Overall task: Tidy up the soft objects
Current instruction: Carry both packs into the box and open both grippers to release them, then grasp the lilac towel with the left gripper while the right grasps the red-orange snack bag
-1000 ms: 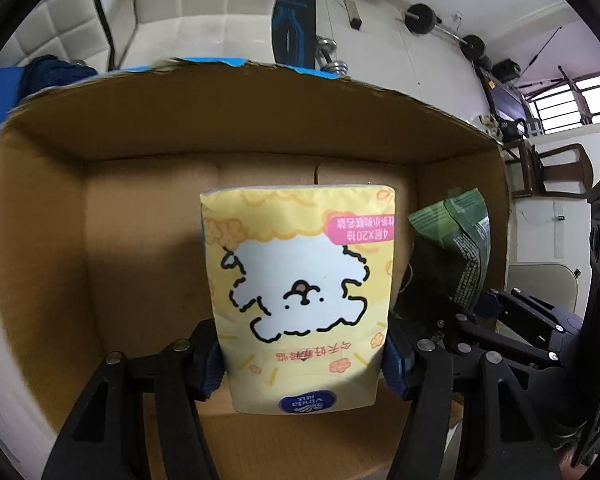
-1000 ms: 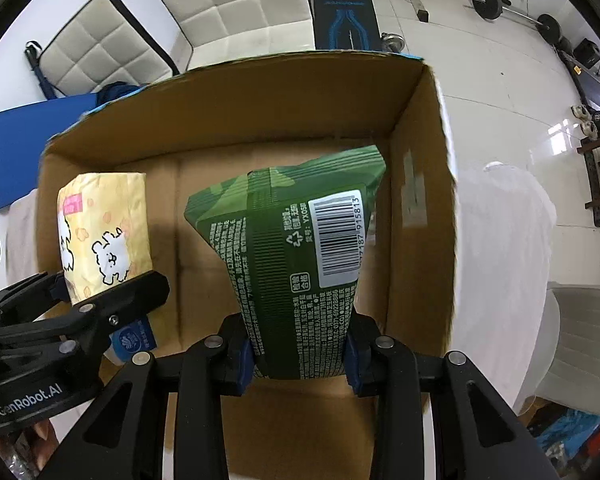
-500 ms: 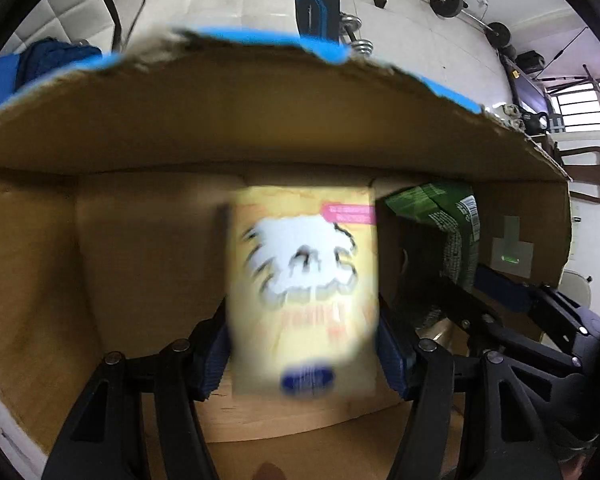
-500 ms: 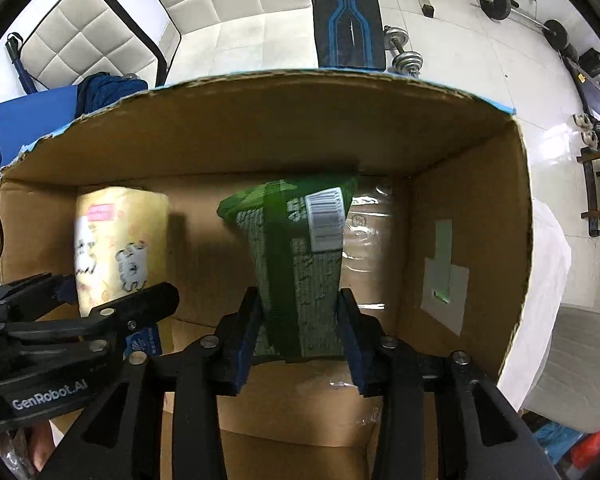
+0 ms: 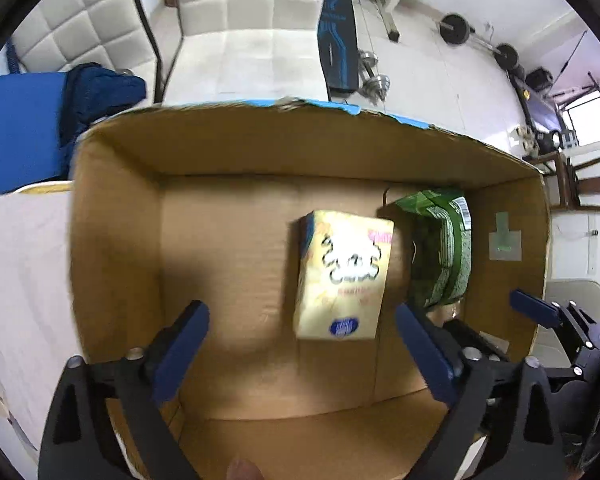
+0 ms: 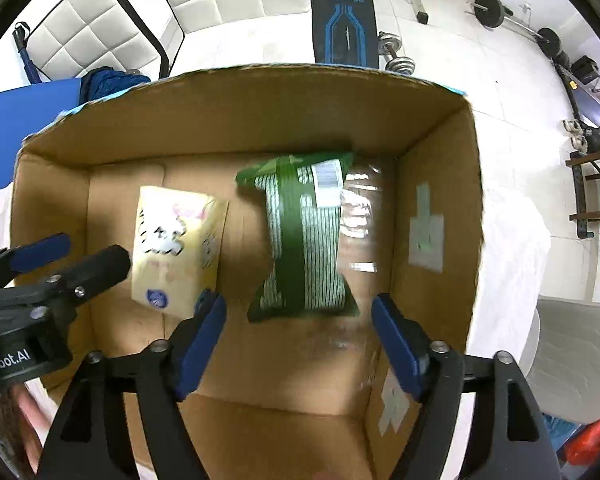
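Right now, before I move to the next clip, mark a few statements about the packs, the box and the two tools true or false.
1. Both tools are open, holding nothing. True: the left tool and right tool grip neither pack.
2. The yellow tissue pack sits outside the cardboard box. False: it is inside the box.
3. The green pack is inside the box, on the yellow pack's right in both views. True.
4. The green pack lies on top of the yellow pack. False: they are side by side.
5. A barcode label shows on the green pack. True.
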The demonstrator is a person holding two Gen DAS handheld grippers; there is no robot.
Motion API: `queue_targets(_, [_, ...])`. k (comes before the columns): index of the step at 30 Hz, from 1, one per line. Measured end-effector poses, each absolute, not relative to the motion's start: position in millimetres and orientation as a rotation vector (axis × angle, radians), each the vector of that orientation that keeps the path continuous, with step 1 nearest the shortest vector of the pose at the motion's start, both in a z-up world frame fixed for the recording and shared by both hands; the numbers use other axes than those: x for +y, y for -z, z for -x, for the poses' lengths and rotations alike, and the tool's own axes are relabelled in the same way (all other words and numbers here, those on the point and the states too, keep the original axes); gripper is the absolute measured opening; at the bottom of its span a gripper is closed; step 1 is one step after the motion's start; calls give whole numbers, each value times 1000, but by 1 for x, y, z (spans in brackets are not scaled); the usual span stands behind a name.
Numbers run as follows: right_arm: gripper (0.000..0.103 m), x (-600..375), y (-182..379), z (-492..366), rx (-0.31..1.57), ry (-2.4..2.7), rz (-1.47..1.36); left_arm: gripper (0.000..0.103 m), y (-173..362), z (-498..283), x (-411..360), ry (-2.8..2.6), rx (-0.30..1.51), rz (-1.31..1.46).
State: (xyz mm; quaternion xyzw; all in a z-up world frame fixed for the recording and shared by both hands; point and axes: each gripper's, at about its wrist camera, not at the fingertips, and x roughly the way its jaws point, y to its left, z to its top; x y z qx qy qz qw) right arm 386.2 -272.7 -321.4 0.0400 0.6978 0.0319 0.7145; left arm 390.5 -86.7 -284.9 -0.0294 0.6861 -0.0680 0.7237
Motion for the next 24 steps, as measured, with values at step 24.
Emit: queue_targets(24, [103, -262, 192, -231, 1251, 31, -117, 101, 155, -250, -72, 128, 1164, -21])
